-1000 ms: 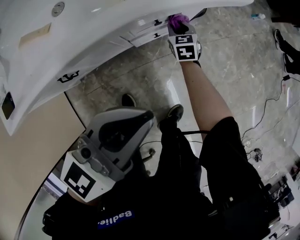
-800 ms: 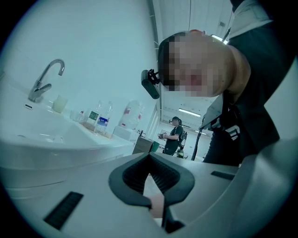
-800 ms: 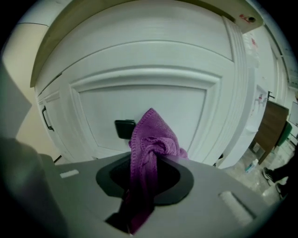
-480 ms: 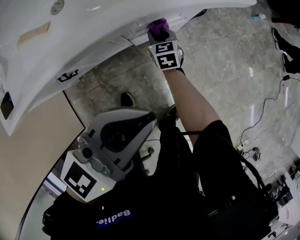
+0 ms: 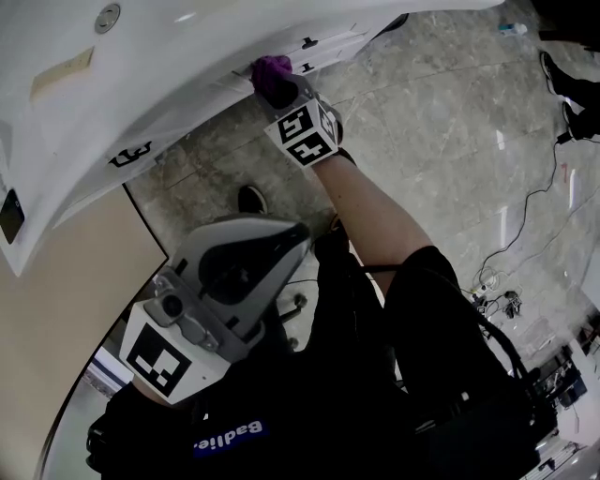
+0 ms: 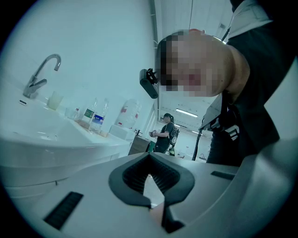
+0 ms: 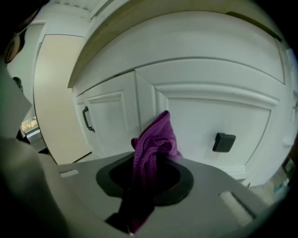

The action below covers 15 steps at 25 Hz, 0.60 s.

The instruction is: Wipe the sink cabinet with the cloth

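The purple cloth (image 5: 271, 73) is bunched in my right gripper (image 5: 279, 86), which is shut on it and presses it against the white sink cabinet (image 5: 323, 49) just under the counter edge. In the right gripper view the cloth (image 7: 152, 151) sticks up out of the right gripper (image 7: 148, 183), in front of the cabinet doors (image 7: 111, 121), between a black bar handle (image 7: 86, 119) and a square black knob (image 7: 223, 142). My left gripper (image 5: 286, 242) hangs close to my body, away from the cabinet. Its jaws (image 6: 151, 188) are shut with nothing in them.
The white countertop (image 5: 141, 84) with the sink drain (image 5: 106, 17) overhangs the cabinet. Cables (image 5: 525, 225) and someone's shoes (image 5: 562, 94) lie on the marble floor to the right. A faucet (image 6: 39, 74), bottles (image 6: 95, 118) and a distant person (image 6: 165, 132) show in the left gripper view.
My right gripper has slid the cloth leftward along the cabinet front, under the counter edge. The left gripper has stayed where it was.
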Each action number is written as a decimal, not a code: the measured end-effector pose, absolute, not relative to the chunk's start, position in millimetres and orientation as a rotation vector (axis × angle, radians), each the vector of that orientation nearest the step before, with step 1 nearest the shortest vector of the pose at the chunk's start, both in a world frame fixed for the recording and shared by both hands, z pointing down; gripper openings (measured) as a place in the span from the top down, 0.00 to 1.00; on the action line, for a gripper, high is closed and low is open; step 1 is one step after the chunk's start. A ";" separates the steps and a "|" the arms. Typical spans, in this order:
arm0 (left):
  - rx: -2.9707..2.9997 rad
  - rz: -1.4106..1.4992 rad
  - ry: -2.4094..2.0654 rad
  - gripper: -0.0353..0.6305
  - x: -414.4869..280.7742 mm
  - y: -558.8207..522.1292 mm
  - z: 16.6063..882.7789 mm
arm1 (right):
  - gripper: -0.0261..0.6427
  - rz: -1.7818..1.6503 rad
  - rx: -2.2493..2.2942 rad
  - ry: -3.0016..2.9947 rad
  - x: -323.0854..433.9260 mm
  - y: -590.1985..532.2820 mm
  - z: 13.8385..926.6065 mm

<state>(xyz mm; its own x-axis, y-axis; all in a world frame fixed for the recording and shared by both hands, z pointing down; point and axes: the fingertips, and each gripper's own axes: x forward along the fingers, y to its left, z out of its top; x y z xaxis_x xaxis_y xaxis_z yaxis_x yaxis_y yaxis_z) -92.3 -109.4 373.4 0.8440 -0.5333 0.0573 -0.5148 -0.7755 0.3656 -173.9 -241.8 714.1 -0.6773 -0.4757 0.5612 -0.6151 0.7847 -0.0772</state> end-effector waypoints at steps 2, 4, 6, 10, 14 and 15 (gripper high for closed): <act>2.655 -0.077 -0.784 0.96 -90.5 -111.3 372.0 | 0.83 0.313 0.772 -2.470 -164.7 -236.9 710.2; 2.660 -0.088 -0.781 0.96 -87.0 -112.7 369.4 | 0.83 0.365 0.827 -2.469 -138.4 -243.7 710.9; 2.662 -0.095 -0.776 0.96 -83.4 -113.1 368.0 | 0.83 0.495 0.967 -2.430 -95.3 -261.5 717.9; 2.655 -0.097 -0.776 0.96 -81.5 -113.8 368.5 | 0.83 0.737 1.323 -2.268 3.8 -306.5 734.8; 2.652 -0.093 -0.792 0.96 -85.2 -115.0 367.8 | 0.83 0.811 1.512 -2.134 60.1 -339.0 744.0; 2.651 -0.091 -0.799 0.96 -87.1 -115.4 368.1 | 0.83 0.814 1.515 -2.118 62.5 -344.6 747.2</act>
<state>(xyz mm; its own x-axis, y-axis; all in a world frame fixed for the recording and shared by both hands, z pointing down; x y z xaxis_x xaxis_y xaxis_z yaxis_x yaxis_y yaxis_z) -87.1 -115.4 368.1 0.8373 -0.5450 0.0439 -0.5211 -0.7712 0.3657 62.5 -344.6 747.2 -0.3254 -0.7061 0.6289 -0.9456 0.2388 -0.2211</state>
